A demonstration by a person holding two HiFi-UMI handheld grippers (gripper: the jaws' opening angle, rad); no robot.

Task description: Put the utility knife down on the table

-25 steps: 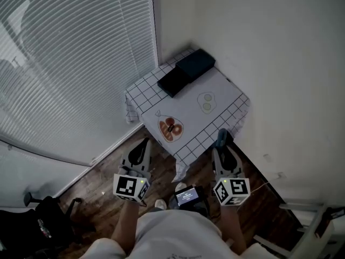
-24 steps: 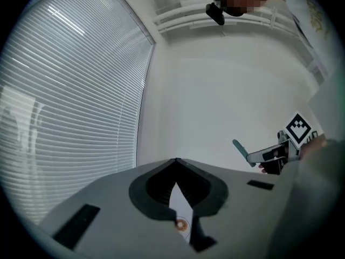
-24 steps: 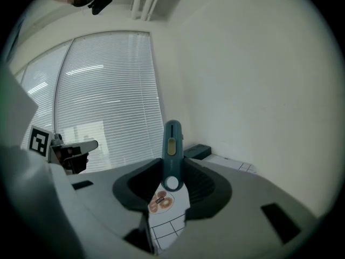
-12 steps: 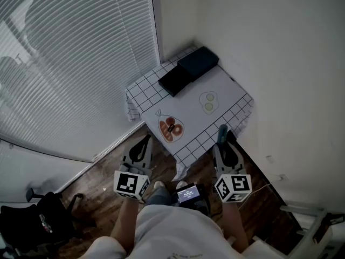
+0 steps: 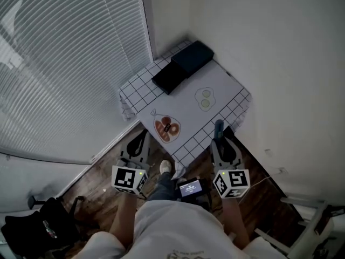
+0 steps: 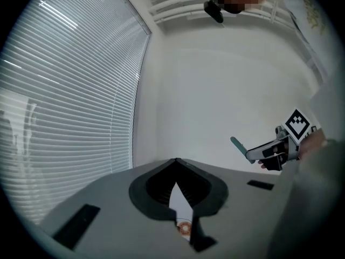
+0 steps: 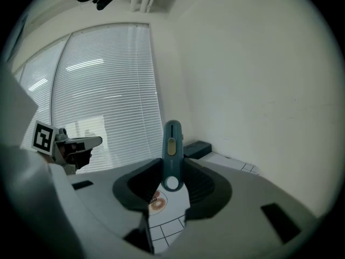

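Observation:
A teal utility knife [image 5: 219, 127] [image 7: 172, 150] stands between the jaws of my right gripper [image 5: 220, 137] [image 7: 172, 169], which is shut on its lower end; the tip points ahead over the near edge of the table [image 5: 186, 99]. The small table carries a white checked cloth. My left gripper [image 5: 141, 142] [image 6: 176, 163] hovers off the table's near left corner, above the wooden floor, its jaws closed together with nothing between them. The left gripper view also catches the right gripper [image 6: 268, 151] with the knife [image 6: 237, 143] sticking out of it.
Two black boxes [image 5: 180, 67] lie at the table's far corner, by the window blinds [image 5: 64, 63] and the white wall [image 5: 269, 53]. Printed motifs [image 5: 166, 127] mark the cloth. A black bag [image 5: 40, 228] sits on the floor at lower left. A shoe [image 5: 165, 168] shows under the table's edge.
Both grippers have drifted a little closer to the table's near edge, and the knife tip now overlaps it. A foot has stepped forward. The grip on the knife is unchanged.

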